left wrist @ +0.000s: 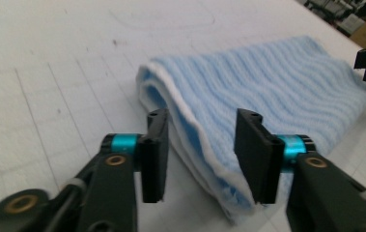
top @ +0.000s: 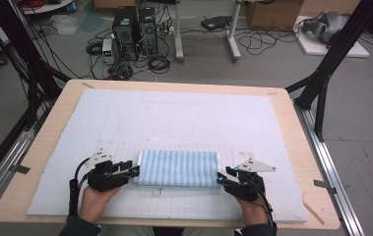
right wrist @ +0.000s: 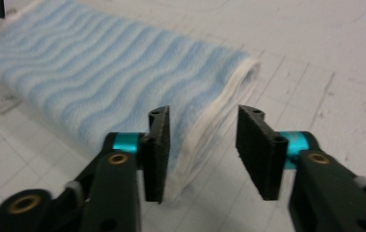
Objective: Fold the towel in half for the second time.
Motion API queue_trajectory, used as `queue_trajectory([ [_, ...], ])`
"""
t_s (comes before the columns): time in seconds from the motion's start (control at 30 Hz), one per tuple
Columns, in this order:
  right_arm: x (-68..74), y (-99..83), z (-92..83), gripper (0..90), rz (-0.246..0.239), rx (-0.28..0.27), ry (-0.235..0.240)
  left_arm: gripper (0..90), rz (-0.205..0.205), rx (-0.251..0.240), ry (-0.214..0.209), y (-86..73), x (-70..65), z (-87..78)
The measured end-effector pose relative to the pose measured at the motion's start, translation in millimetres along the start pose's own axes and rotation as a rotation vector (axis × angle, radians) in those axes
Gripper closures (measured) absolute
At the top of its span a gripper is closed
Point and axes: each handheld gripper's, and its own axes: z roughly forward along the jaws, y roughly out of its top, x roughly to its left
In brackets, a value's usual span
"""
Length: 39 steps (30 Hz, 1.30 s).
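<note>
- Blue-and-white ribbed towel point(top: 179, 168), folded into a soft, light, limp pad, is lying near the front of the white mat point(top: 174, 118); its layers look likely to slip apart
- Its long axis is running left to right
- Short layered ends are offering the best hold
- Left gripper point(left wrist: 201, 154) and right gripper point(right wrist: 201, 153) are standing with jaws apart, straddling those ends without pressing

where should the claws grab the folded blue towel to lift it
By its two short ends, one claw from each side. The folded blue towel lies flat and long across the mat, and its layered white-edged ends face the open left claw and right claw, so each can pinch all layers.
</note>
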Motion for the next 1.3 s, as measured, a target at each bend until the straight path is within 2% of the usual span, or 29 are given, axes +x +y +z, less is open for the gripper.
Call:
queue_trajectory([
  [0.07, 0.1, 4.5, 0.5, 50.7, -0.009, -0.015, 0.013, 51.6, 0.015, -0.040, -0.023, 3.2, 0.3, 0.7],
  [0.13, 1.9, 9.9, 4.4, 52.4, -0.037, -0.016, 0.017, 53.3, 0.055, -0.068, -0.058, 7.3, 0.8, 5.1],
  [0.2, 3.8, 14.9, 10.7, 57.0, -0.061, -0.006, 0.027, 58.3, 0.083, -0.067, -0.077, 10.4, 0.4, 10.5],
  [0.27, 7.0, 20.8, 21.1, 62.5, -0.086, 0.018, 0.038, 65.0, 0.091, -0.048, -0.077, 13.1, 0.4, 19.6],
  [0.33, 9.1, 25.2, 31.7, 64.7, -0.108, 0.042, 0.037, 73.3, 0.110, -0.024, -0.064, 14.1, 1.0, 26.8],
  [0.43, 9.4, 28.9, 44.5, 64.6, -0.116, 0.079, 0.033, 79.4, 0.104, 0.010, -0.031, 16.5, 0.7, 39.4],
  [0.5, 7.4, 30.5, 51.9, 64.2, -0.121, 0.105, 0.013, 79.7, 0.108, 0.037, 0.008, 17.6, 0.2, 45.7],
  [0.6, 2.3, 30.3, 56.9, 64.3, -0.119, 0.135, -0.022, 79.8, 0.089, 0.090, 0.055, 15.1, 2.7, 53.7],
  [0.67, -1.1, 29.4, 57.3, 63.3, -0.108, 0.137, -0.022, 81.8, 0.087, 0.115, 0.074, 12.9, 3.6, 56.2],
  [0.8, -1.8, 26.4, 56.3, 62.5, -0.112, 0.134, -0.012, 82.5, 0.120, 0.123, 0.113, 11.5, 1.2, 57.9],
  [0.9, -4.7, 23.8, 55.1, 62.1, -0.100, 0.125, -0.014, 82.9, 0.117, 0.121, 0.124, 10.8, 1.7, 57.6],
  [0.97, -7.4, 21.8, 53.8, 62.2, -0.090, 0.119, -0.022, 84.4, 0.096, 0.112, 0.134, 10.4, 2.7, 57.1],
  [1.07, -9.9, 20.2, 51.4, 59.8, -0.077, 0.114, -0.019, 82.3, 0.092, 0.108, 0.116, 10.5, 3.8, 54.9],
  [1.17, -9.7, 20.9, 45.5, 56.1, -0.085, 0.091, -0.019, 70.3, 0.075, 0.071, 0.082, 10.6, 5.0, 49.7],
  [1.23, -11.7, 21.4, 39.1, 50.3, -0.076, 0.067, -0.020, 63.1, 0.070, 0.037, 0.060, 11.1, 5.9, 43.5],
  [1.3, -14.6, 21.7, 31.6, 44.2, -0.064, 0.046, -0.025, 55.6, 0.052, 0.008, 0.002, 11.9, 7.2, 36.7],
])
